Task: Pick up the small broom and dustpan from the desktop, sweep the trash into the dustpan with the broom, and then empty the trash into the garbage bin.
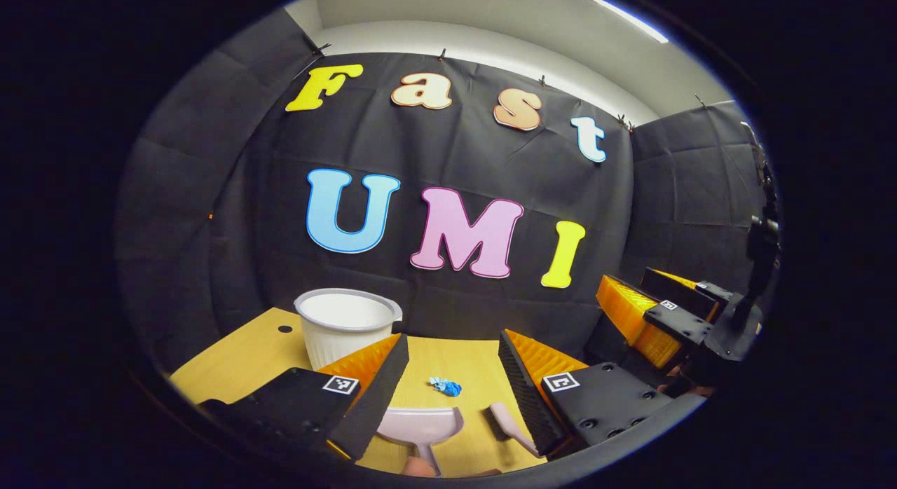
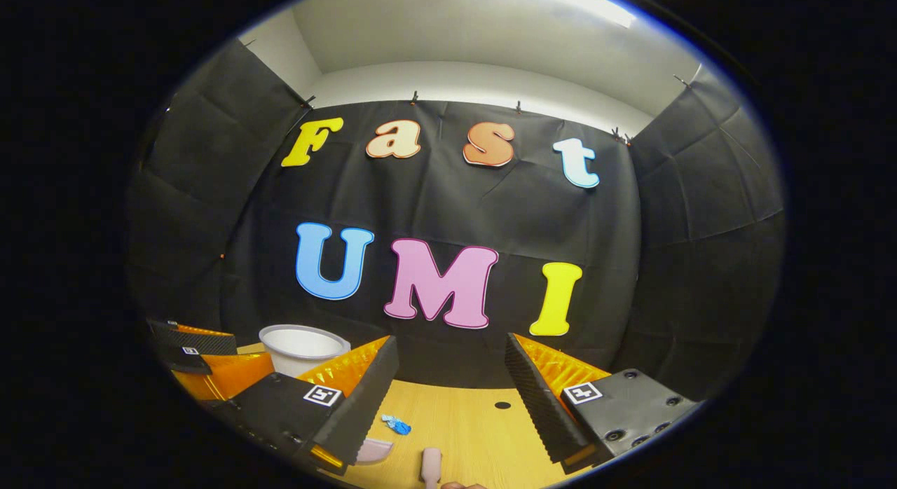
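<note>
Broom, dustpan, trash and bin on your desktop.
Your pale pink dustpan (image 1: pixel 420 426) lies flat on the wooden desktop (image 1: pixel 245 356), handle toward you, mouth facing the blue crumpled trash (image 1: pixel 446 386) just beyond it. The matching pink broom (image 1: pixel 510 424) lies just to the dustpan's right, apart from it. The white ribbed garbage bin (image 1: pixel 347 326) stands upright and open at the desk's far left, near the wall.

Both views are taken from just above the worktop (image 1: pixel 245 356), aimed level at the cloth wall. The white bin (image 1: pixel 345 324) and blue scrap (image 1: pixel 446 386) are shared.
</note>
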The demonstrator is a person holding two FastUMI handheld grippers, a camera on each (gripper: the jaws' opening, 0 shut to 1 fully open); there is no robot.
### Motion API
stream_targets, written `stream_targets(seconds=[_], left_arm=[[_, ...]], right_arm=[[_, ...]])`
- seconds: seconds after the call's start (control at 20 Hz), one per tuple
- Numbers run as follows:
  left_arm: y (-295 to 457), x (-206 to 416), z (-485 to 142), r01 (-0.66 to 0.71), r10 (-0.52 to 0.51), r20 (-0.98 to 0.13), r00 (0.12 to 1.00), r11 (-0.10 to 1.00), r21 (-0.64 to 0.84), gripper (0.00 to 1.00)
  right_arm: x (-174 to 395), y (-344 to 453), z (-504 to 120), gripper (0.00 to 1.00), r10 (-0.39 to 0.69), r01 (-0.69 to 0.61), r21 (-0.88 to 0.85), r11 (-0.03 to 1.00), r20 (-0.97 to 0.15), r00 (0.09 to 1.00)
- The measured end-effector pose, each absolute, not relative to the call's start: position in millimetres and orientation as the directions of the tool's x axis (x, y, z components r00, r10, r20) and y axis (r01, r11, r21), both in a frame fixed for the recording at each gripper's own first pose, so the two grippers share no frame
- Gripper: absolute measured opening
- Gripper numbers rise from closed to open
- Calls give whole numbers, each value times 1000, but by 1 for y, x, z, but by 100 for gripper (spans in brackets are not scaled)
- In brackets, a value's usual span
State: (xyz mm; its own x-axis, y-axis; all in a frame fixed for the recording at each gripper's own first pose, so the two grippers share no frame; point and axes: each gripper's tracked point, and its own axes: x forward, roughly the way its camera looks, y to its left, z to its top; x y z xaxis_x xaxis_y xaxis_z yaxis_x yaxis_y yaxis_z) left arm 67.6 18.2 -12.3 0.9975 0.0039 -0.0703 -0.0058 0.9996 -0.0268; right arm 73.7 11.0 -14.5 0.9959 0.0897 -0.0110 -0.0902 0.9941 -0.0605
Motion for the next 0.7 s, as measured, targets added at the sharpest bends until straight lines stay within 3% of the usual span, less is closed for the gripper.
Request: stream_targets(seconds=[0.15, 0.4, 0.55, 0.7], left_arm=[[17, 77, -24, -13, 7, -130, 991, 999, -44, 78], [18, 98, -93, -48, -13, -402, 916, 989, -141, 78], [14, 96, -155, -90, -11, -637, 771, 988, -125, 77], [5, 95, -209, -137, 1, -791, 612, 985, -105, 79]], right_arm=[[81, 15, -23, 94, 119, -121, -70, 990, -24, 993], [117, -3, -31, 99, 120, -121, -73, 990, -17, 993], [140, -17, -51, 94, 134, -137, -133, 982, -36, 990], [157, -28, -82, 95, 162, -171, -123, 978, -79, 984]])
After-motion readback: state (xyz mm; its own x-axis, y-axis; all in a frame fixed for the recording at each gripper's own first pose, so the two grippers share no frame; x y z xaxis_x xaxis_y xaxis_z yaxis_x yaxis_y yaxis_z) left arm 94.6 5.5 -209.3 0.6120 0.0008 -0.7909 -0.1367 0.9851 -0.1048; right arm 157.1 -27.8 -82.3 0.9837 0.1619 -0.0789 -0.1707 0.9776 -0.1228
